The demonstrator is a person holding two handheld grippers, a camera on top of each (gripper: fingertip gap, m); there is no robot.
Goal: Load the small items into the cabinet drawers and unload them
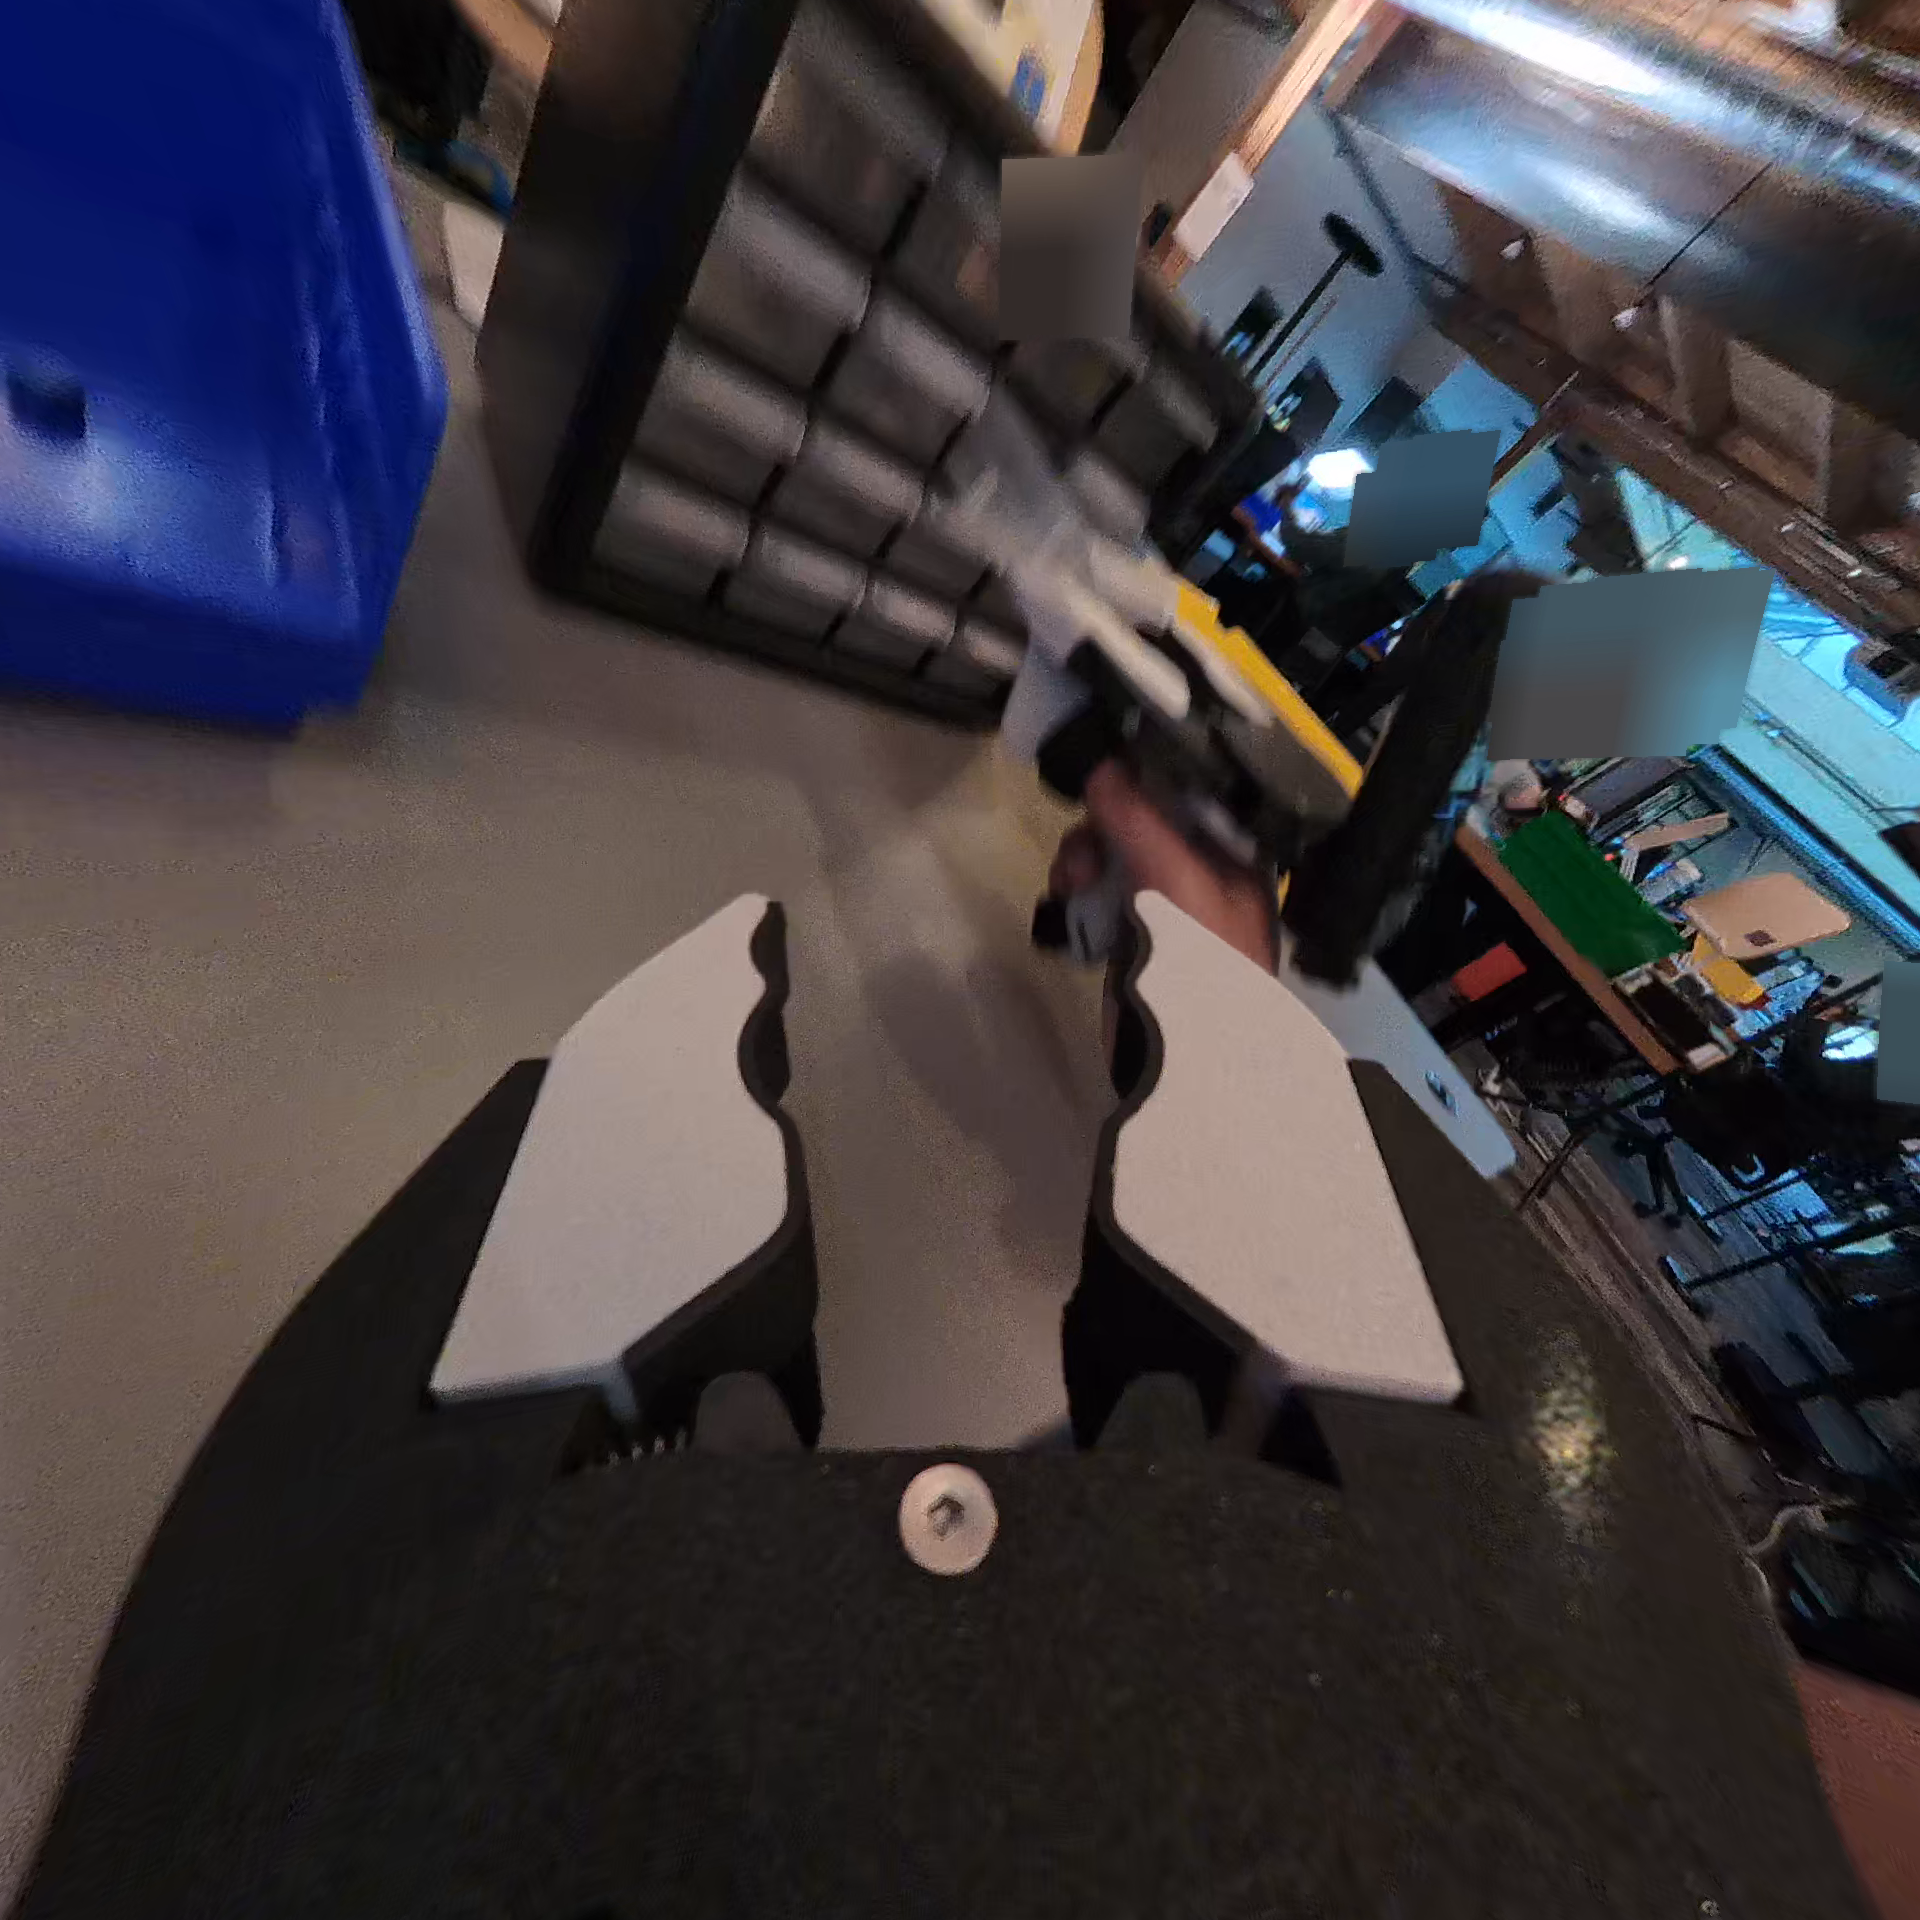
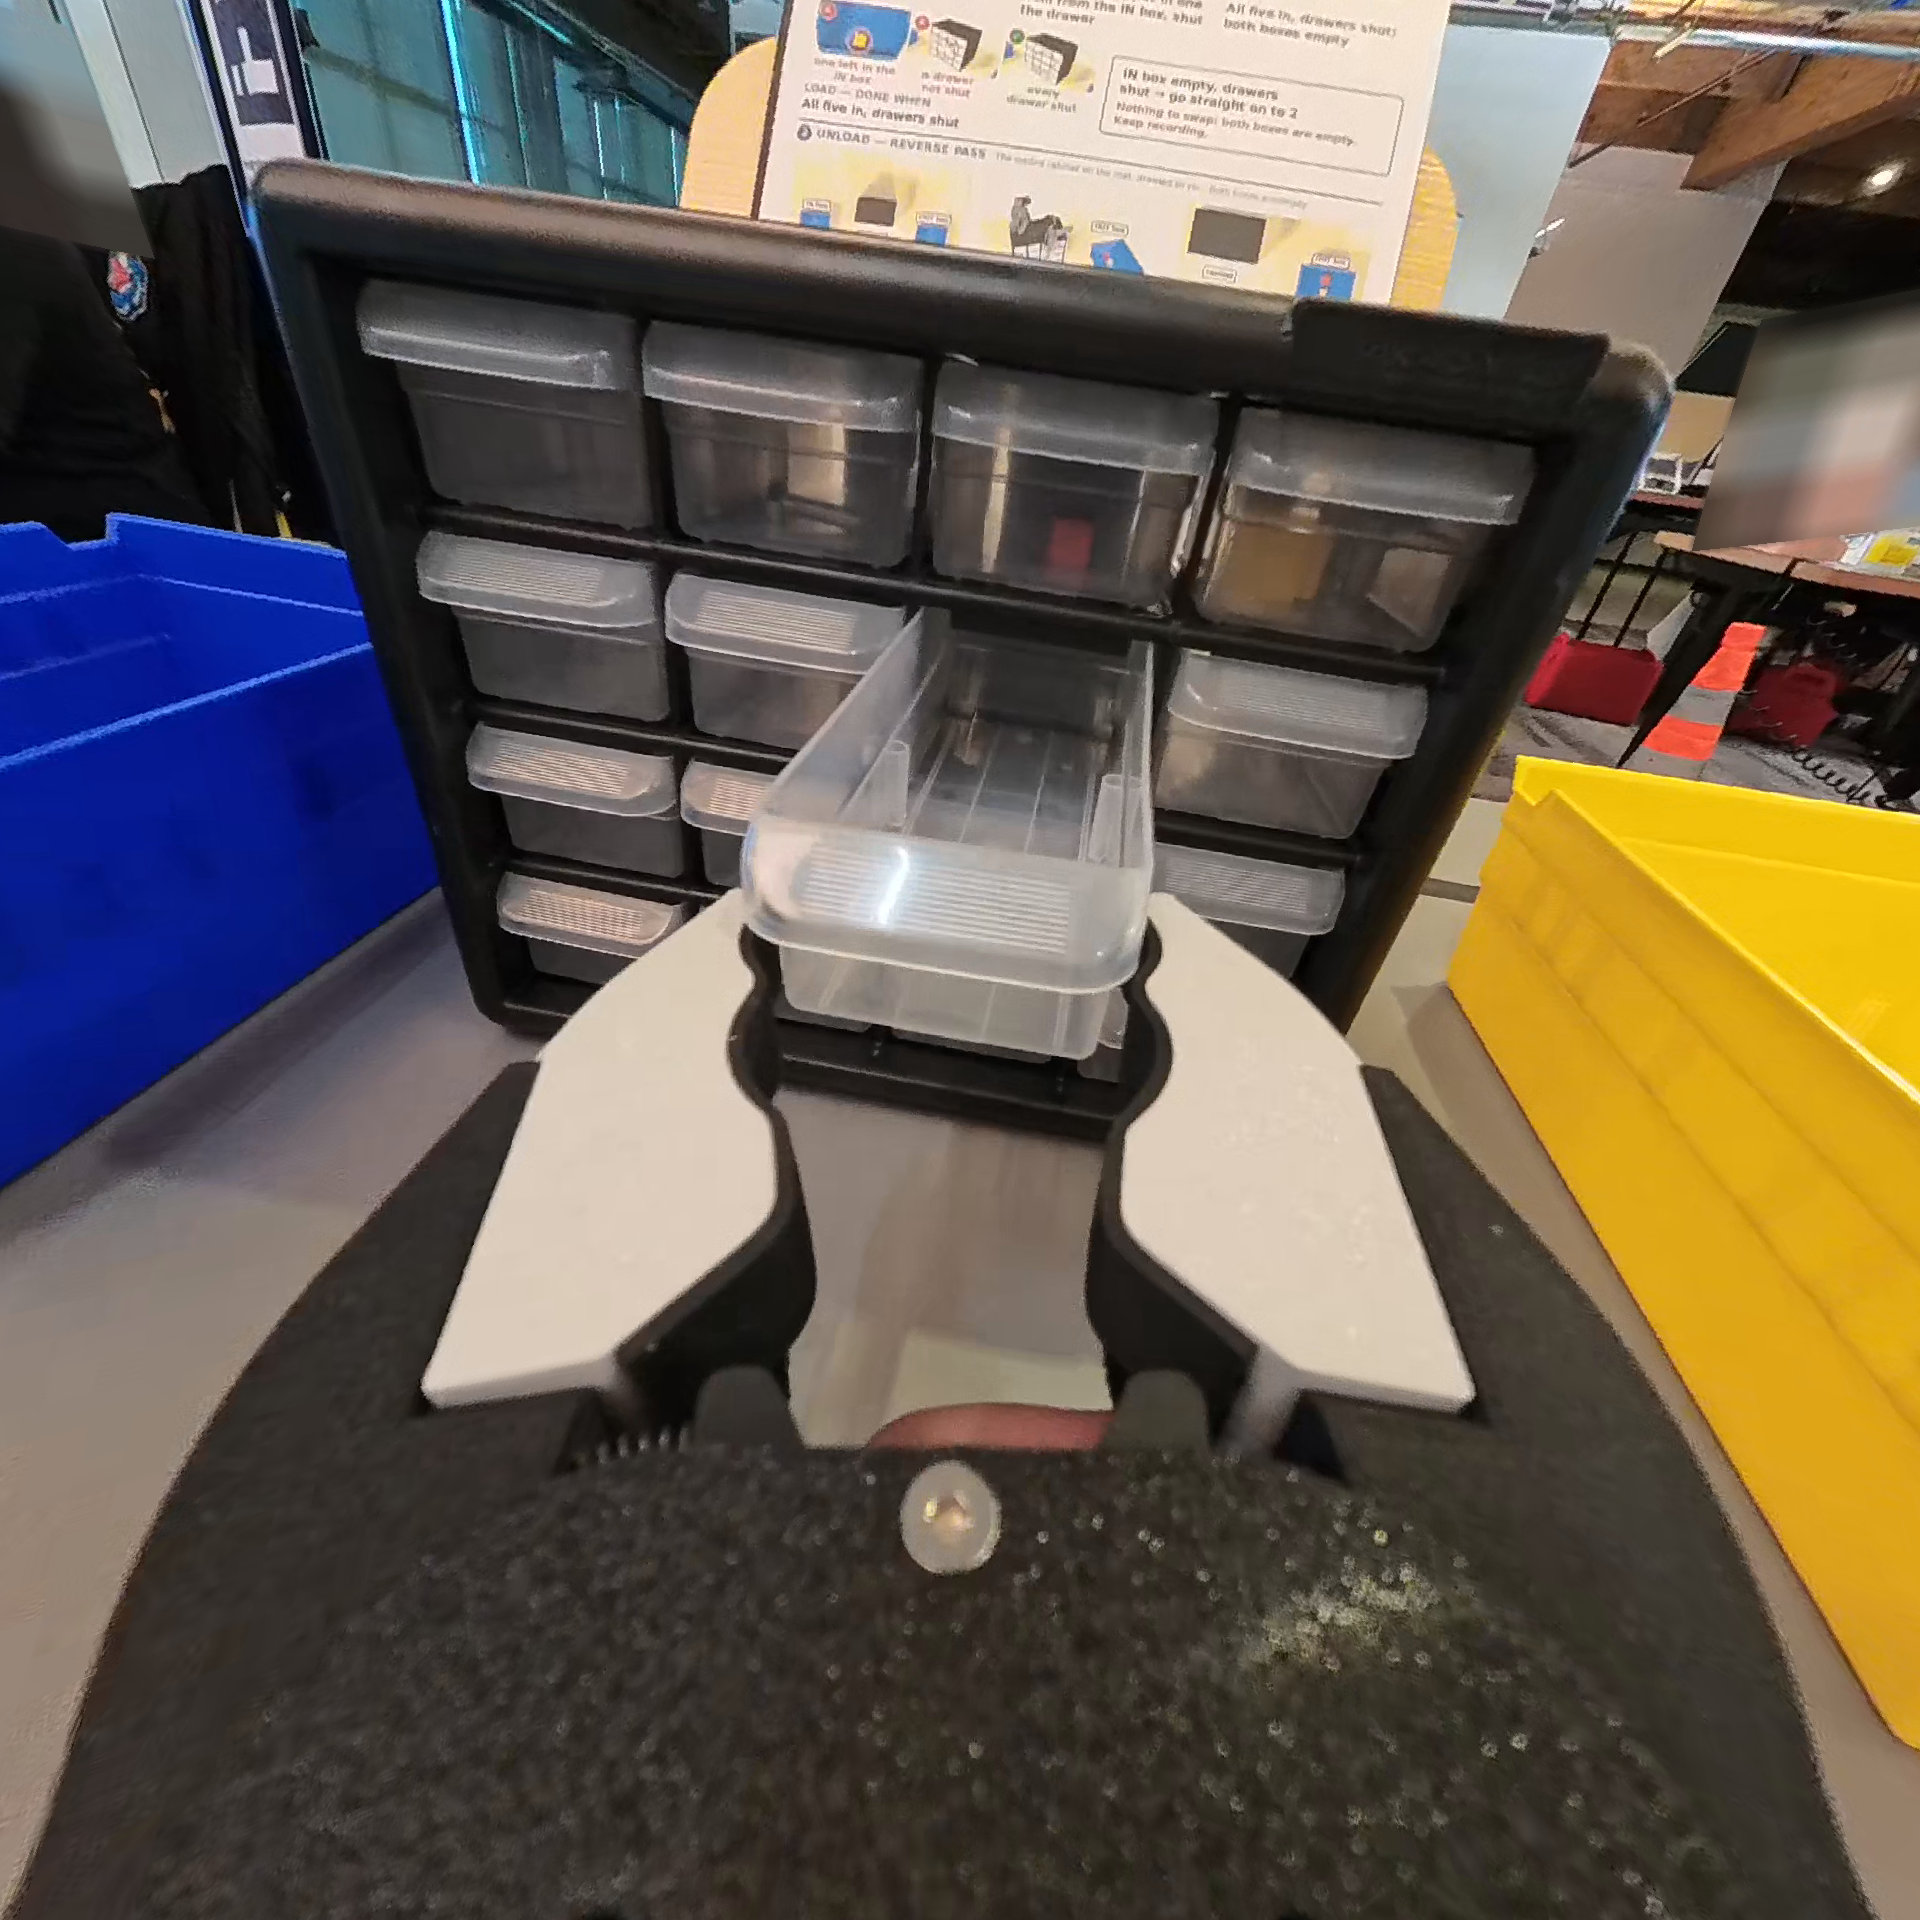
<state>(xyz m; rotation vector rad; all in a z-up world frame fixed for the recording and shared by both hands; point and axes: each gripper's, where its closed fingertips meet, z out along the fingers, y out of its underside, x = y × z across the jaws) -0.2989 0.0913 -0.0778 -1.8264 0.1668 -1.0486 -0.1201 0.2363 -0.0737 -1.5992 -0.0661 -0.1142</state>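
Grey tabletop [image 2: 156, 1299] carries a black cabinet [image 2: 343, 436] of clear drawers, between a blue bin [image 2: 187, 810] and a yellow bin [image 2: 1714, 1039] that only the right wrist view shows. There, one clear drawer [image 2: 956, 821] juts out, its front lip between the right gripper [image 2: 951, 935]'s spread fingers; contact is unclear. A small red item [image 2: 1070, 542] sits in an upper drawer. The blurred left wrist view shows the left gripper [image 1: 951, 914] parted and empty over bare table.

A white printed instruction sheet [image 2: 1091, 125] with small pictures and lines of writing stands at the top centre of the right wrist view, behind the black drawer cabinet [image 2: 312, 436]. A dark banner [image 2: 255, 73] at upper left bears large letters, cut off.
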